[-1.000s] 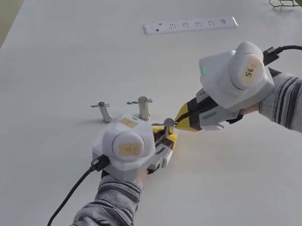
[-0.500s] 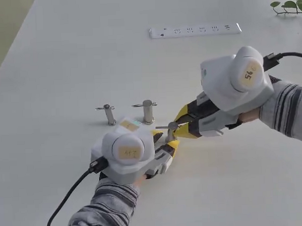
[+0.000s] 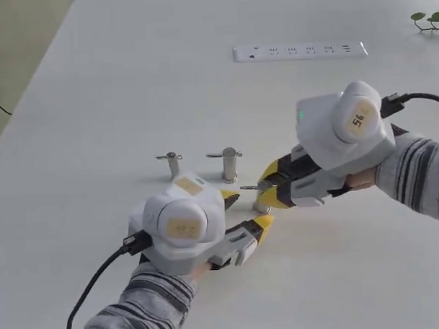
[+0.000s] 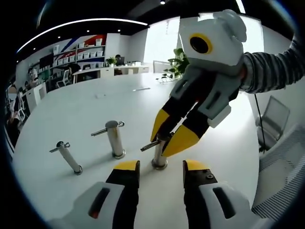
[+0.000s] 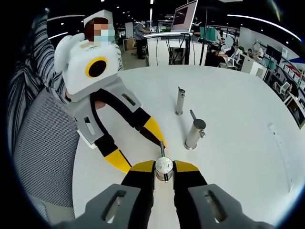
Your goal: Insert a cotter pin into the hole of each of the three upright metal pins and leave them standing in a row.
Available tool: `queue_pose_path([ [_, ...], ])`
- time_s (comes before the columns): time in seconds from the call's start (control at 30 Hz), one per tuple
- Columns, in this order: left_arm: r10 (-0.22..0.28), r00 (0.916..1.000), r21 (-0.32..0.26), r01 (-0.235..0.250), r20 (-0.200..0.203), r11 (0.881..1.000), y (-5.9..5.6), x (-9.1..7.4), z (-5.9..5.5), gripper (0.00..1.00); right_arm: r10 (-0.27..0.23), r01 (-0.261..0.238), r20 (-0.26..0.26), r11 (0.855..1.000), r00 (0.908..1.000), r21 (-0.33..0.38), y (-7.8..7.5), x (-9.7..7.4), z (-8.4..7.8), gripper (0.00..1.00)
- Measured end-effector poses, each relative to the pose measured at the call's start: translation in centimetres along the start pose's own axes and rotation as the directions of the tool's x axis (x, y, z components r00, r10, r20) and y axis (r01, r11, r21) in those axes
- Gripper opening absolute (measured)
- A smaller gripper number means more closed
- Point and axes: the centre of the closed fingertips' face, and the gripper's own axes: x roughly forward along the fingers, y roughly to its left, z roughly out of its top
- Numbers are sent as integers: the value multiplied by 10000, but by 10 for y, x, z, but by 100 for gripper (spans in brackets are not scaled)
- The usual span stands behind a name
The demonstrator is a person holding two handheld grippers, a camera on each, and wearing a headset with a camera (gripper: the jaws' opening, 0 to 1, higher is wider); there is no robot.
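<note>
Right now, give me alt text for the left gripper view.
The right gripper's yellow-tipped tongs clamp the nearest short upright steel pin on the white table, with the left tongs open just before it. A second pin and a third pin, each holding a thin metal cotter pin, stand to its left.

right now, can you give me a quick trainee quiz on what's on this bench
1. True or false: the left gripper is clamped on the nearest pin.
2. How many of the upright pins carry a cotter pin at the top? A) one B) two C) three
3. Fill in: the right gripper is shut on the head of the ___ pin.

Key
1. False: its jaws stand open, short of the pin.
2. C
3. nearest
</note>
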Motion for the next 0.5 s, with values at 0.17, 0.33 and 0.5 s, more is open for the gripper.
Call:
queue_pose_path([
  [0.17,-20,10000,65,20,16,10000,2,-9,1,39,91,-91,50,9999,9999,55,0,-1,1,9],
  [0.33,3,10000,64,-4,67,10000,5,-18,2,43,188,-189,27,9994,9998,284,-2,-2,1,8],
  [0.5,74,9997,115,-77,250,9999,10,-30,7,48,139,-142,170,9997,9998,195,-11,-8,2,8],
])
